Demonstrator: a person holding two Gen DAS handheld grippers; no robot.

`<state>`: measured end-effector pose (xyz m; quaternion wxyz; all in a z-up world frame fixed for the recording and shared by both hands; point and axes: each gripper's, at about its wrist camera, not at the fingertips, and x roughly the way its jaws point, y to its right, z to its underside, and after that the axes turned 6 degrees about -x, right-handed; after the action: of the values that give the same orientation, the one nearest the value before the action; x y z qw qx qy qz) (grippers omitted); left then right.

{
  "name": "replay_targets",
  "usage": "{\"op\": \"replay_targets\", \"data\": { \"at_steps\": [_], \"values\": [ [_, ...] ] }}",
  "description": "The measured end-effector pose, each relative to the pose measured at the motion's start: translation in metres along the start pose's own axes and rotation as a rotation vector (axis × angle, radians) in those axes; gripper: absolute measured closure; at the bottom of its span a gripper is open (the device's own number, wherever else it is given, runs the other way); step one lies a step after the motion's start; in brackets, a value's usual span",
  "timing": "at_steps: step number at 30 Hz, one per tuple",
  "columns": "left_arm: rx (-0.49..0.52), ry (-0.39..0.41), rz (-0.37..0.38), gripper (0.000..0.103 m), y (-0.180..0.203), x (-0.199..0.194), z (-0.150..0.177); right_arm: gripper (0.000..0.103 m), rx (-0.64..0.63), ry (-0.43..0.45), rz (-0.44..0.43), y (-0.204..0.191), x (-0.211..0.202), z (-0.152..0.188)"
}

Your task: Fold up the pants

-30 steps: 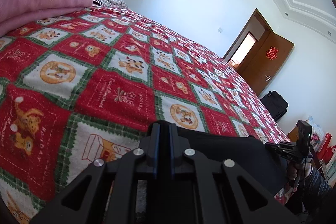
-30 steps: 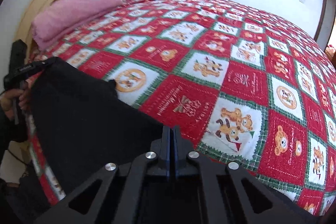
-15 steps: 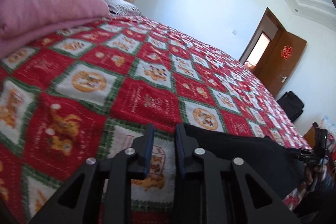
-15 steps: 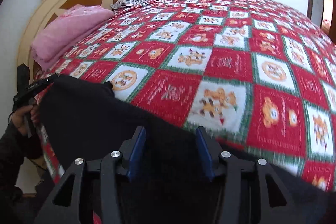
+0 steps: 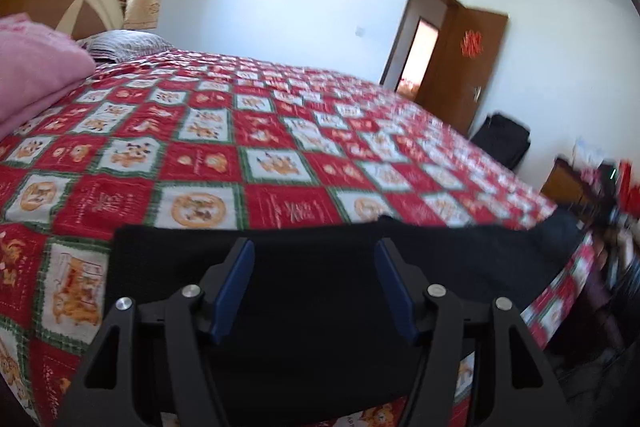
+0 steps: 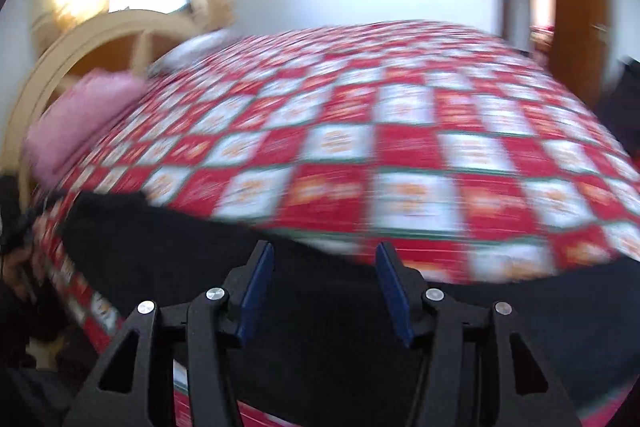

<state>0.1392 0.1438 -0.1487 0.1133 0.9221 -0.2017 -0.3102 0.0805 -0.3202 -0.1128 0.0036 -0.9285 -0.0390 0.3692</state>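
Black pants [image 5: 312,279] spread flat along the near edge of the bed [image 5: 280,163], directly under and just ahead of both tools, long axis running side to side, parallel to that bed edge. Left gripper [image 5: 314,283] poised over the end nearer the pink pillow [image 5: 36,75], fingers spread wide, nothing between them. Right gripper [image 6: 325,287] likewise gaping and empty, set over the cloth toward the end farther from that pillow. Neither clearly nearer; each placed above its own stretch. From the left view, a straight far hem and a square corner on the pillow side, then a long dark band trailing away toward the bed's foot corner. Matte, plain, seemingly smooth; right view too blurred for finer detail. Probably next: regrasping an edge to bring one end over the other.
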Motion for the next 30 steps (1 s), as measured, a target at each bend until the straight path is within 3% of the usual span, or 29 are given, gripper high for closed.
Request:
{"op": "replay_targets", "data": {
  "at_steps": [3, 6, 10, 14, 15, 16, 17, 19, 24, 26, 27, 28, 30],
  "values": [
    [0.02, -0.029, -0.057, 0.038, -0.002, 0.014, 0.009, 0.048, 0.167, 0.017, 0.156, 0.082, -0.038, 0.006],
    [-0.031, -0.04, -0.082, 0.038, -0.016, 0.014, 0.015, 0.048, 0.344, 0.002, 0.291, 0.153, -0.061, 0.017],
    [-0.102, -0.03, -0.082, 0.038, -0.033, 0.008, 0.019, 0.048, 0.527, -0.031, 0.25, 0.216, -0.07, 0.038],
    [-0.104, -0.021, -0.083, 0.038, -0.034, 0.009, 0.023, 0.048, 0.604, -0.063, 0.091, 0.23, -0.053, 0.047],
    [-0.099, -0.02, -0.088, 0.038, -0.033, 0.009, 0.023, 0.056, 0.614, -0.075, 0.054, 0.23, -0.049, 0.049],
    [-0.094, -0.019, -0.09, 0.037, -0.032, 0.01, 0.024, 0.078, 0.607, -0.082, 0.035, 0.228, -0.046, 0.05],
    [-0.093, -0.018, -0.091, 0.037, -0.032, 0.01, 0.024, 0.088, 0.586, -0.083, 0.054, 0.221, -0.046, 0.049],
    [-0.095, -0.016, -0.087, 0.037, -0.033, 0.009, 0.024, 0.096, 0.531, -0.062, 0.096, 0.208, -0.05, 0.042],
    [-0.101, 0.0, -0.077, 0.037, -0.035, 0.008, 0.026, 0.096, 0.478, 0.088, 0.182, 0.192, -0.084, 0.028],
    [-0.094, 0.007, -0.079, 0.037, -0.035, 0.008, 0.027, 0.096, 0.475, 0.054, 0.23, 0.195, -0.079, 0.028],
    [-0.091, 0.008, -0.08, 0.037, -0.034, 0.008, 0.027, 0.091, 0.473, 0.018, 0.233, 0.198, -0.07, 0.029],
    [-0.089, 0.008, -0.078, 0.037, -0.034, 0.007, 0.028, 0.071, 0.468, -0.036, 0.241, 0.204, -0.058, 0.032],
    [-0.089, 0.007, -0.075, 0.037, -0.035, 0.006, 0.028, 0.053, 0.453, -0.093, 0.333, 0.21, -0.049, 0.041]
  ]
}}
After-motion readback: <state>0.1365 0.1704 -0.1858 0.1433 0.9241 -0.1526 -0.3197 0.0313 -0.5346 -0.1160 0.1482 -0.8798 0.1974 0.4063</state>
